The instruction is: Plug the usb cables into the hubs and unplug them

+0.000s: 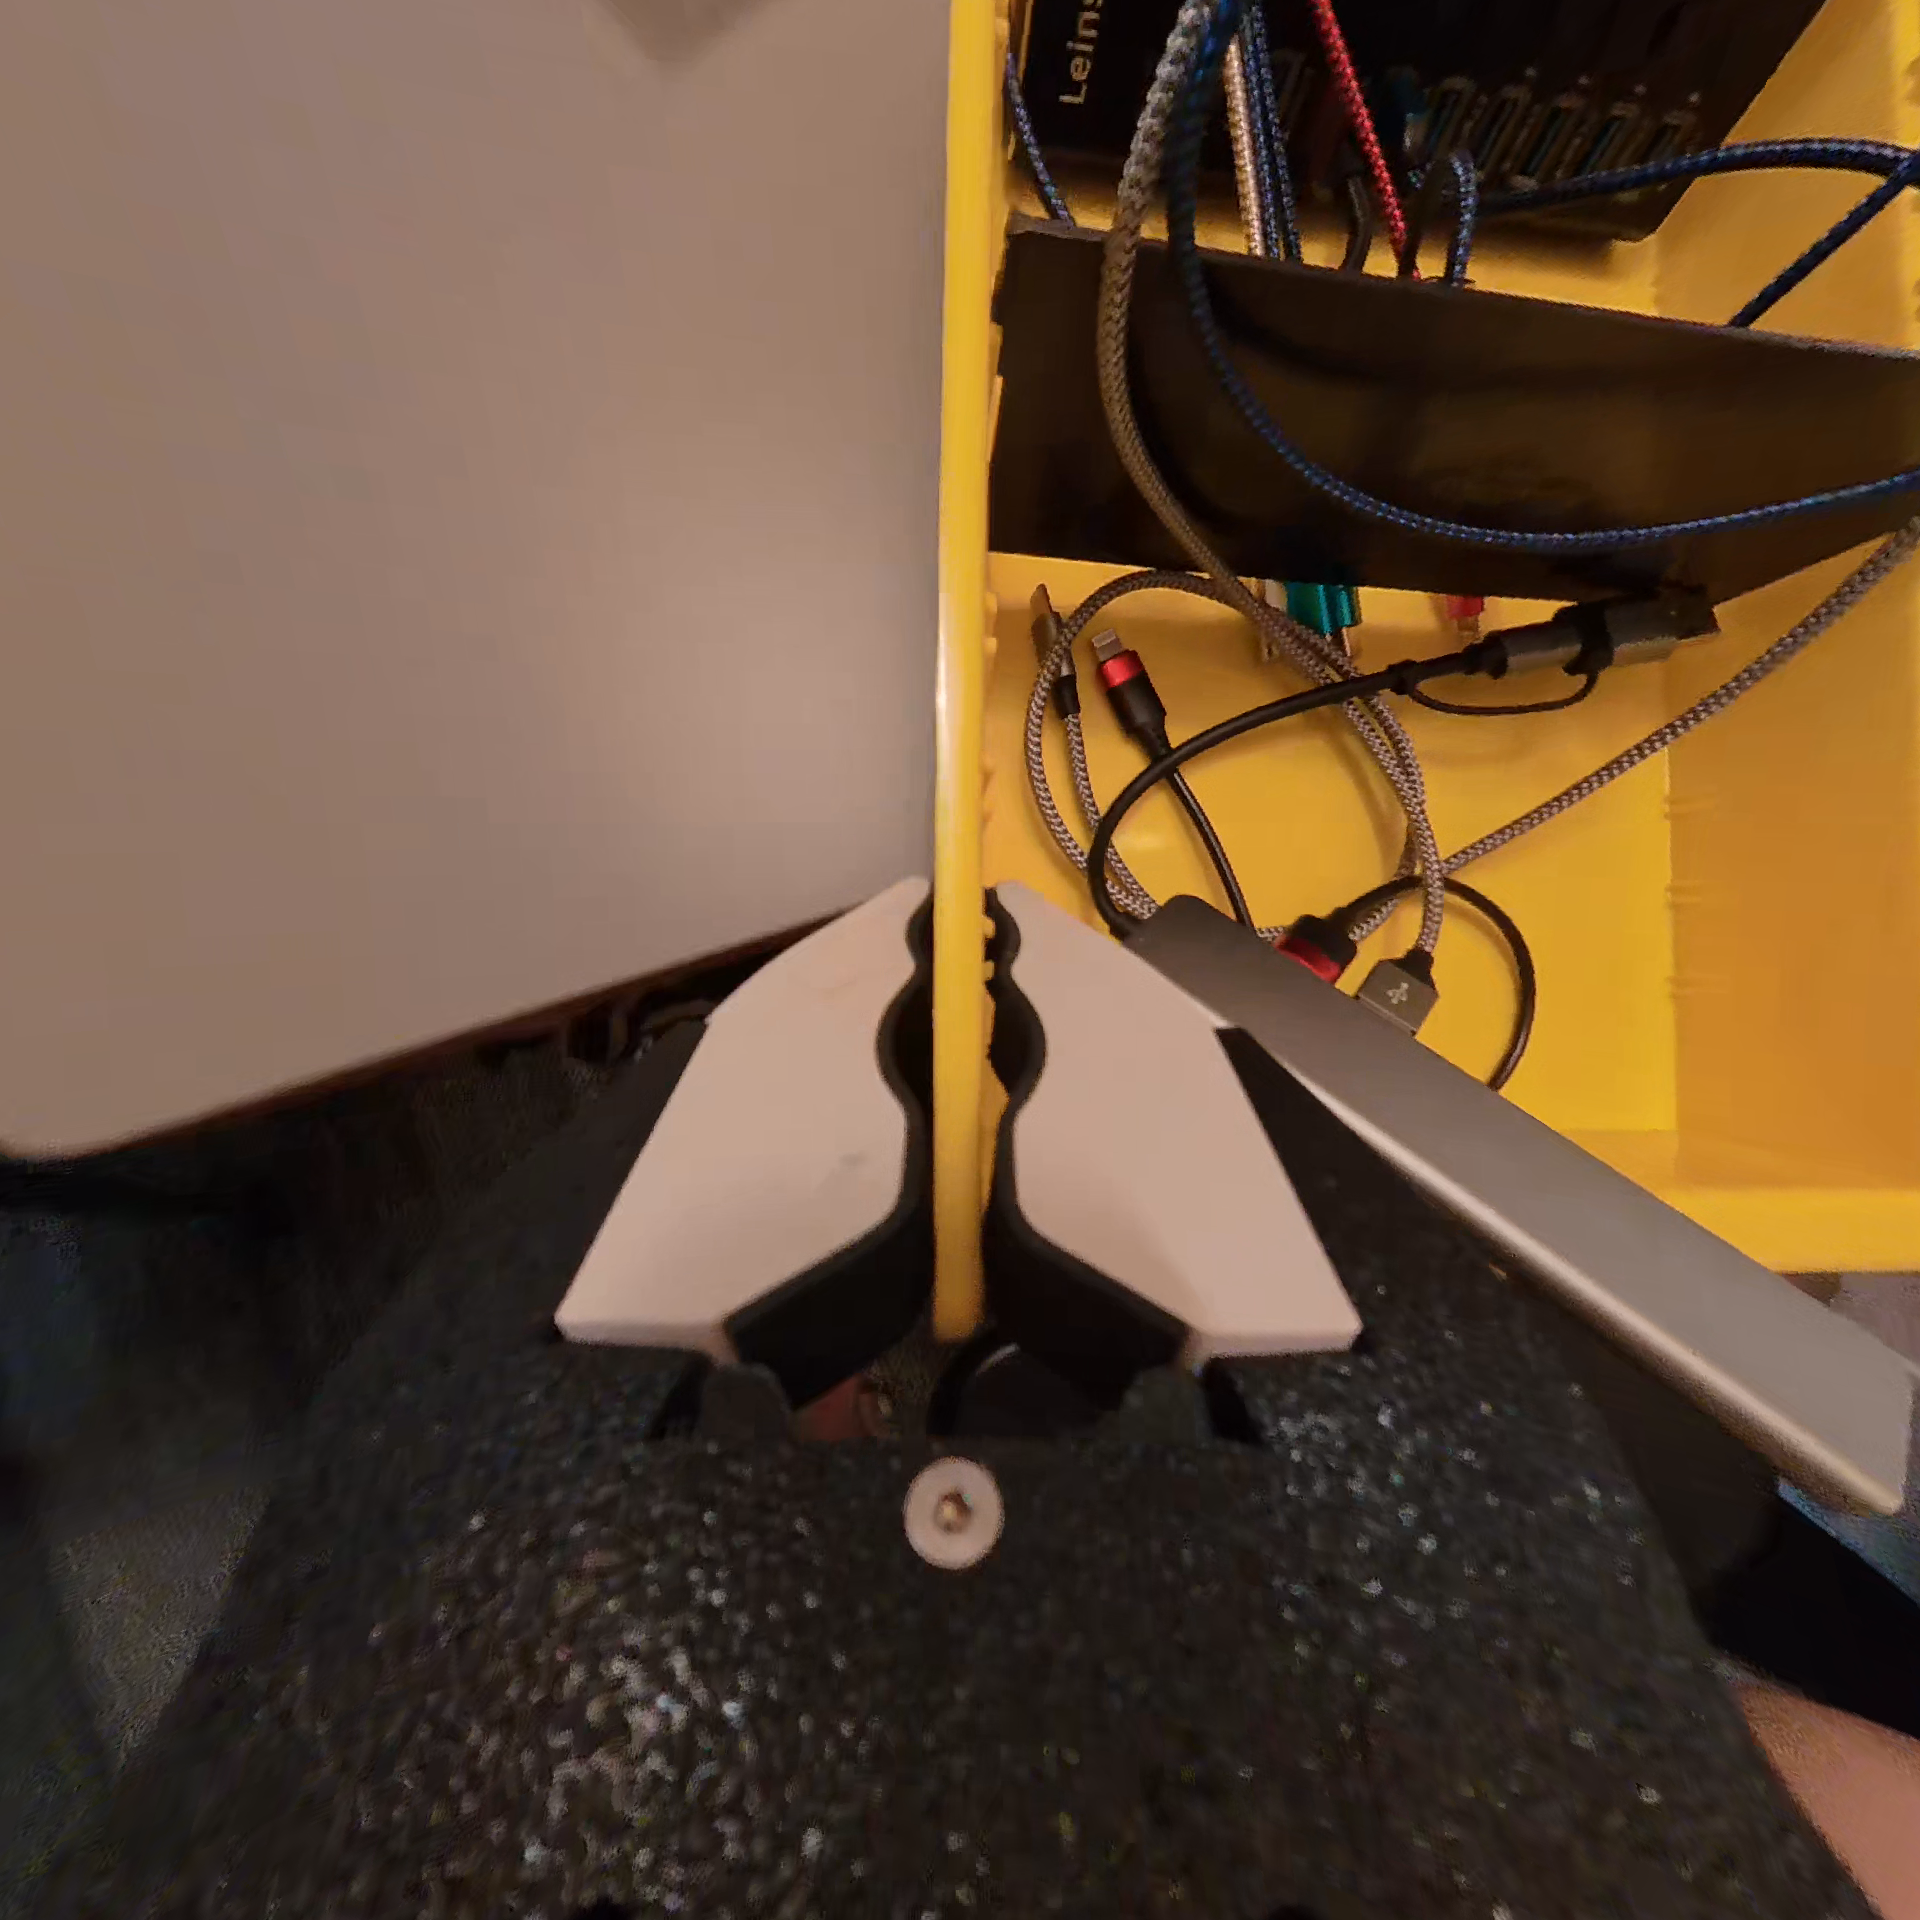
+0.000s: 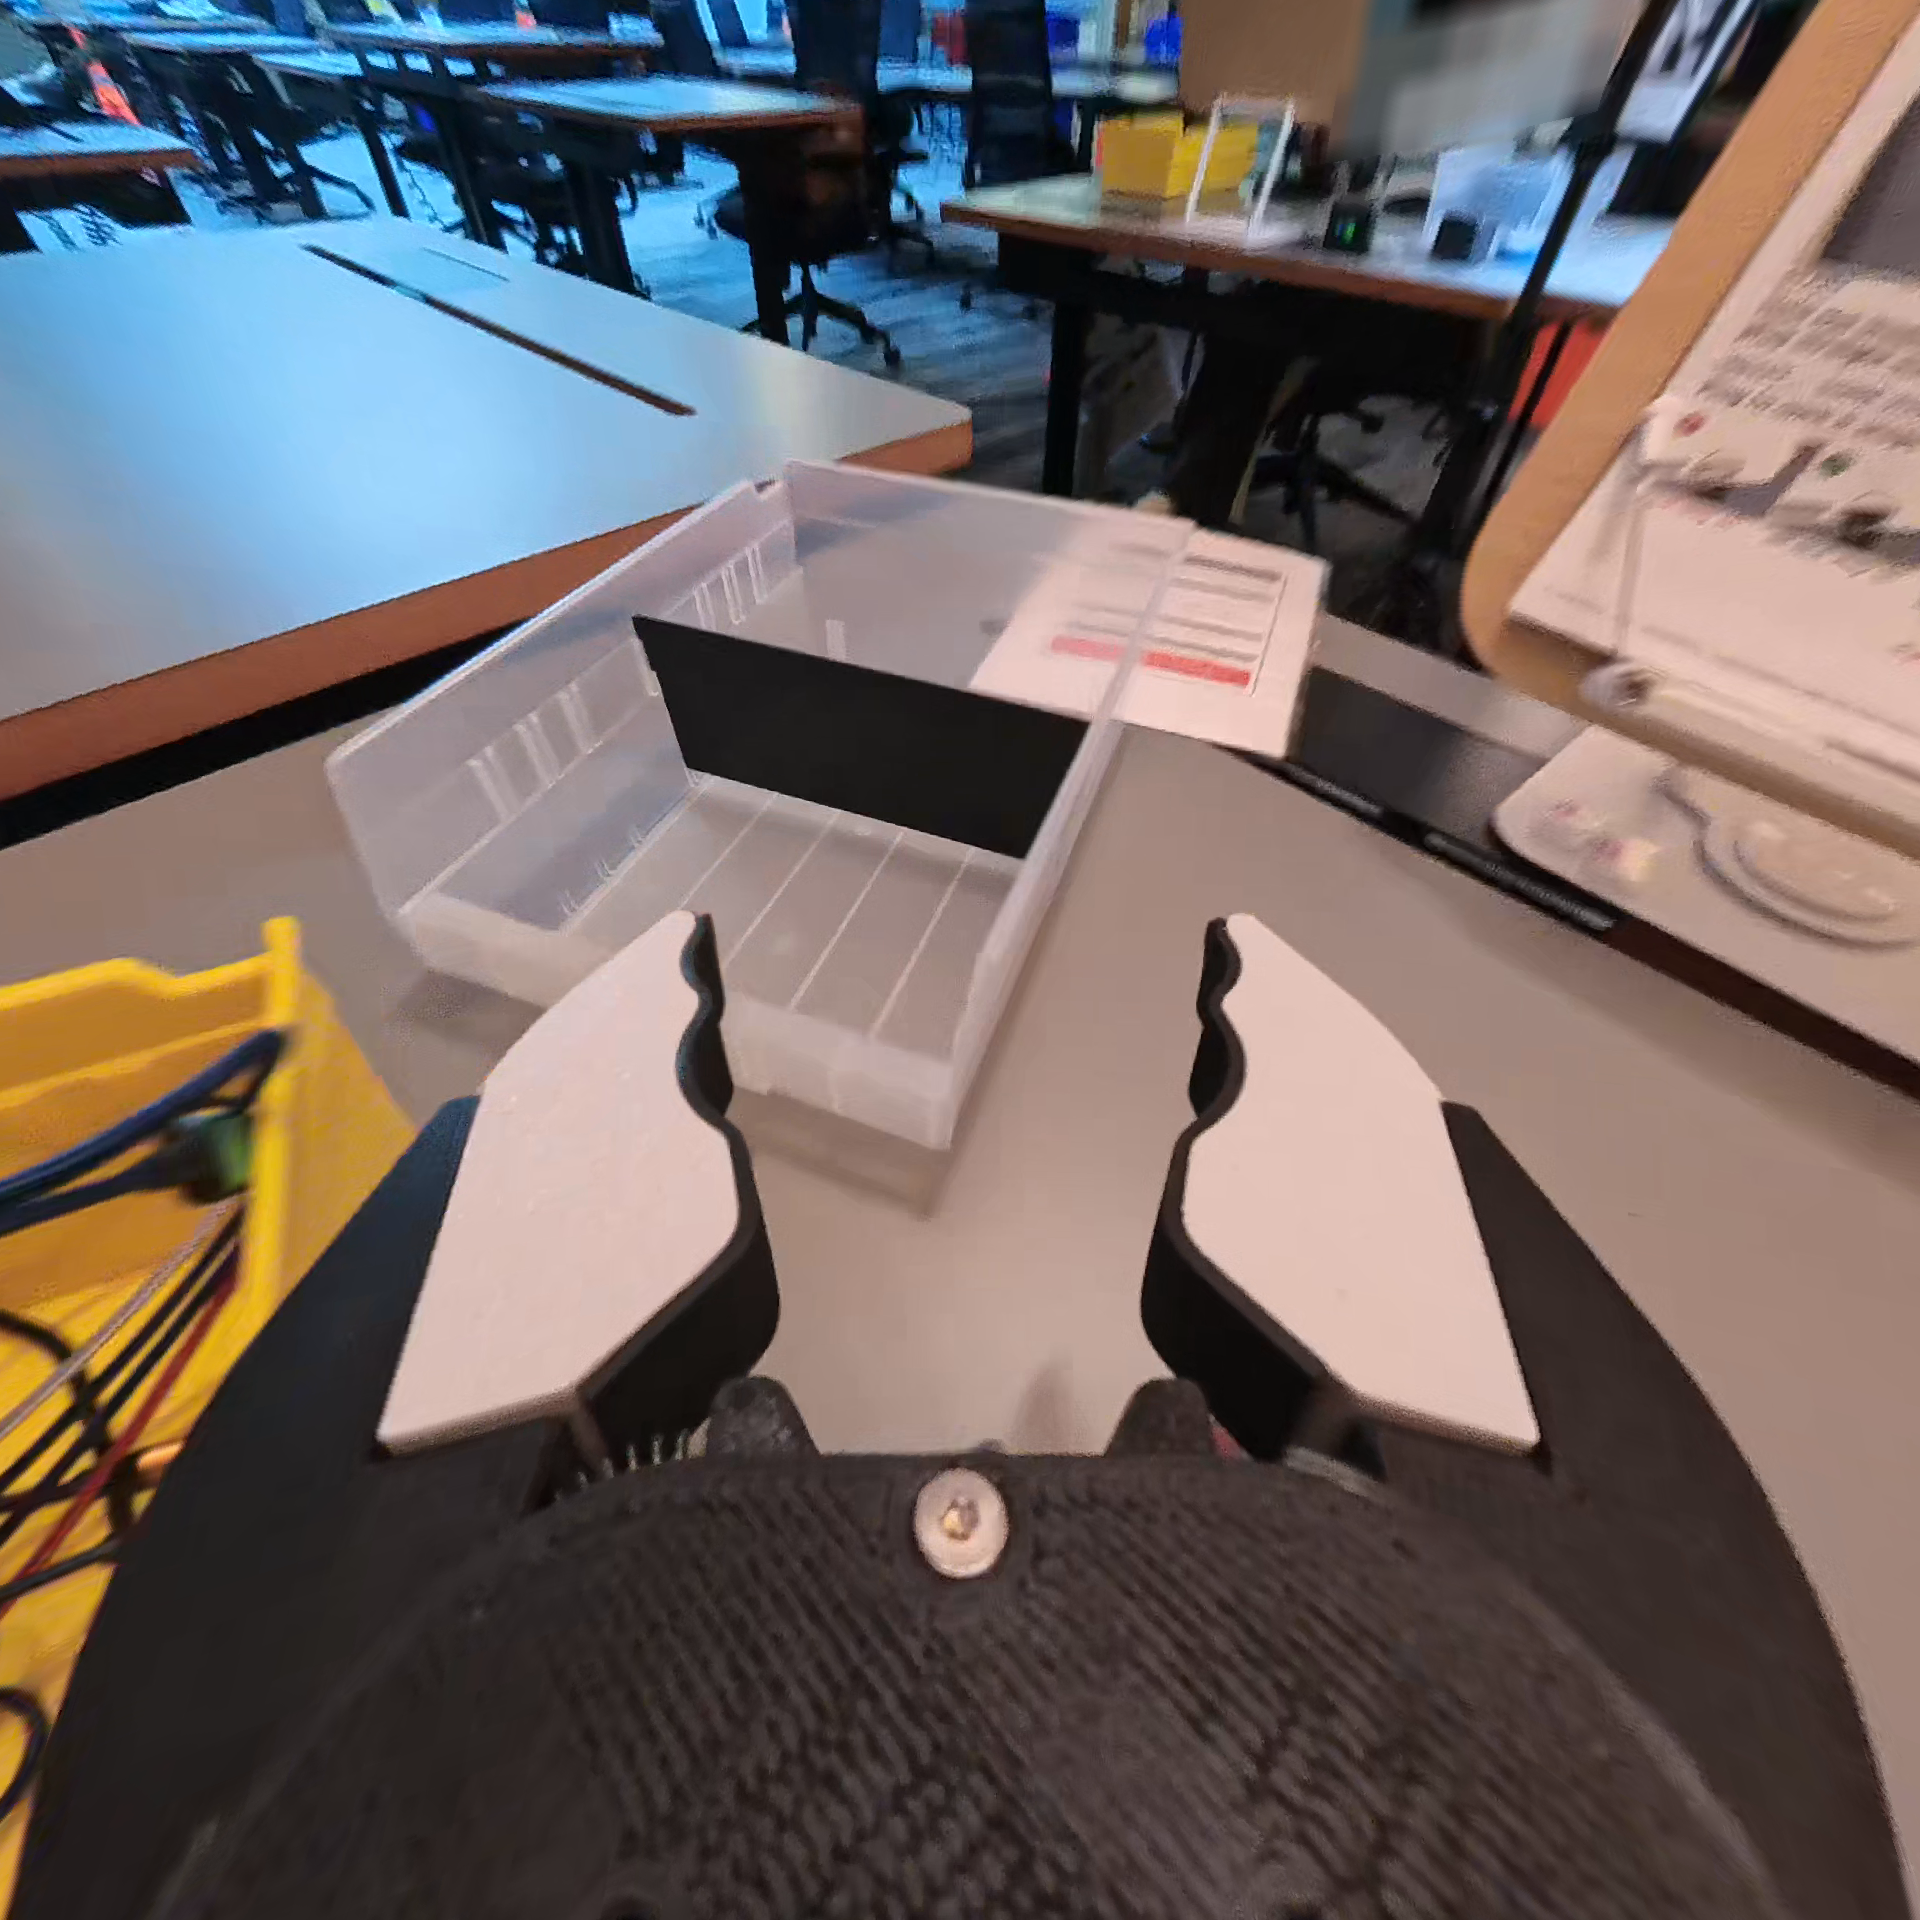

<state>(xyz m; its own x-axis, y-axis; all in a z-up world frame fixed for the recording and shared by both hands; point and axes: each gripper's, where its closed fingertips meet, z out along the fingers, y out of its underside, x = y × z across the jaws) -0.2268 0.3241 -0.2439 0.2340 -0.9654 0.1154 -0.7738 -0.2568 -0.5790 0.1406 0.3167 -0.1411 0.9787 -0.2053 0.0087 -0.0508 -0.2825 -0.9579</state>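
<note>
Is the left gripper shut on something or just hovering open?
Shut: the left gripper pinches the yellow bin's wall between both fingers.

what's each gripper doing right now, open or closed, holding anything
Left gripper: shut on the yellow bin, clamping its side wall.
Right gripper: open, holding nothing, above the grey table facing the clear plastic bin.

Yellow bin [image 1: 1299, 748] as landmark: its side wall [image 1: 961, 623] is clamped between the jaws of the left hand-held gripper [image 1: 961, 914]. Inside, looped cables [image 1: 1143, 758], a grey hub [image 1: 1507, 1143] and a black divider [image 1: 1455, 416] crowd the floor. Beside the bin, bare bench [image 2: 1299, 1039] lies ahead of the right hand-held gripper [image 2: 961, 935], jaws apart; beyond, a clear bin [image 2: 727, 831] blocks the way
</note>
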